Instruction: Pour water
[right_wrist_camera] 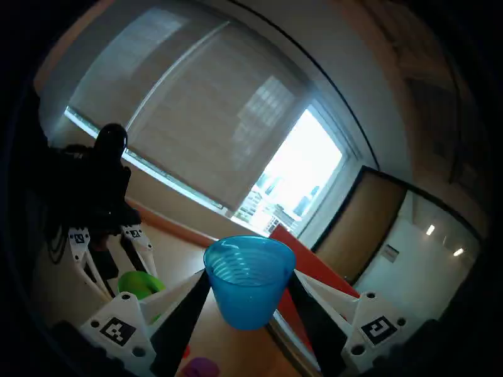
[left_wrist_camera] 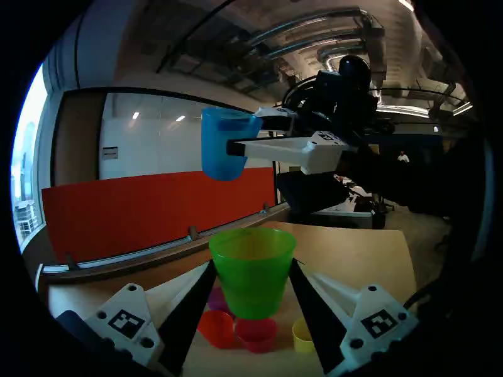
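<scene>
Contact is made on both flanks of the green cup (left_wrist_camera: 253,276) by the fingers of the left tongs (left_wrist_camera: 251,264), so that the cup is held clamped and upright, apparently raised above the counter (left_wrist_camera: 358,251). Higher than the green cup and well apart from it, the blue cup (left_wrist_camera: 223,151) is gripped across its wall by the right tongs (left_wrist_camera: 242,133), which are closed on it from the side; its mouth is turned upward with little tilt. In the right gripper view the blue cup is seen pinched between both dark fingers and its ribbed inside is shown, but whether water is held in it cannot be told. Below the green cup, four small cups are found on the counter: a purple cup (left_wrist_camera: 218,298), an orange cup (left_wrist_camera: 217,328), a red cup (left_wrist_camera: 256,333) and a yellow cup (left_wrist_camera: 303,336), the orange and red ones nearly touching. Behind the green cup, an orange-red wall panel (left_wrist_camera: 144,210) is seen past the counter's far edge.
</scene>
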Available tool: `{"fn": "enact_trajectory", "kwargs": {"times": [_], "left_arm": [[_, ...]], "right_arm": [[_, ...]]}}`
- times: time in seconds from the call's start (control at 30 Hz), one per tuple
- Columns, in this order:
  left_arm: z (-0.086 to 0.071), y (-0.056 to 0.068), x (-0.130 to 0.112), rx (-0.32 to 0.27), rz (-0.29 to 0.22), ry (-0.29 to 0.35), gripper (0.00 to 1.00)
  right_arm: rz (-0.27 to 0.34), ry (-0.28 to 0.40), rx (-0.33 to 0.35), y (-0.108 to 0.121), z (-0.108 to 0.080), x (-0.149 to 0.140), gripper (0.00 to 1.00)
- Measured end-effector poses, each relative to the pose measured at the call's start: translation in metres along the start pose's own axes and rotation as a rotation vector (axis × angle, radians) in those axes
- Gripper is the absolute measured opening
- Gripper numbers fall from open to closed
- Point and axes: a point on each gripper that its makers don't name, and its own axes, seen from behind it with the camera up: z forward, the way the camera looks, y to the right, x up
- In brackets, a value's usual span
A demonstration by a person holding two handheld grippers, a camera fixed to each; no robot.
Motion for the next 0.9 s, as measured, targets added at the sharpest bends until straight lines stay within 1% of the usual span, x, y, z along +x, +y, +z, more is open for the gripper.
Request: {"fn": "enact_trajectory", "kwargs": {"times": [0.17, 0.27, 0.47, 0.67, 0.77, 0.9], "left_arm": [[-0.001, -0.001, 0.0, 0.005, 0.001, -0.003, 0.82], [-0.002, 0.0, 0.0, 0.006, 0.0, -0.004, 0.82], [-0.004, 0.001, -0.001, 0.006, 0.0, -0.006, 0.82], [-0.004, 0.001, -0.003, 0.006, -0.001, -0.011, 0.82], [-0.005, 0.001, -0.003, 0.008, -0.002, -0.011, 0.82], [-0.006, -0.001, -0.003, 0.011, -0.005, -0.013, 0.82]], "right_arm": [[0.146, 0.004, 0.015, -0.003, -0.002, -0.001, 0.88], [0.219, 0.009, 0.015, -0.002, -0.003, -0.002, 0.88], [0.34, -0.008, 0.015, -0.004, -0.004, -0.01, 0.88], [0.44, -0.005, 0.017, -0.002, -0.005, -0.013, 0.88], [0.471, 0.003, 0.01, 0.002, -0.007, -0.012, 0.88], [0.491, 0.007, 0.01, 0.003, -0.01, -0.012, 0.88]]}}
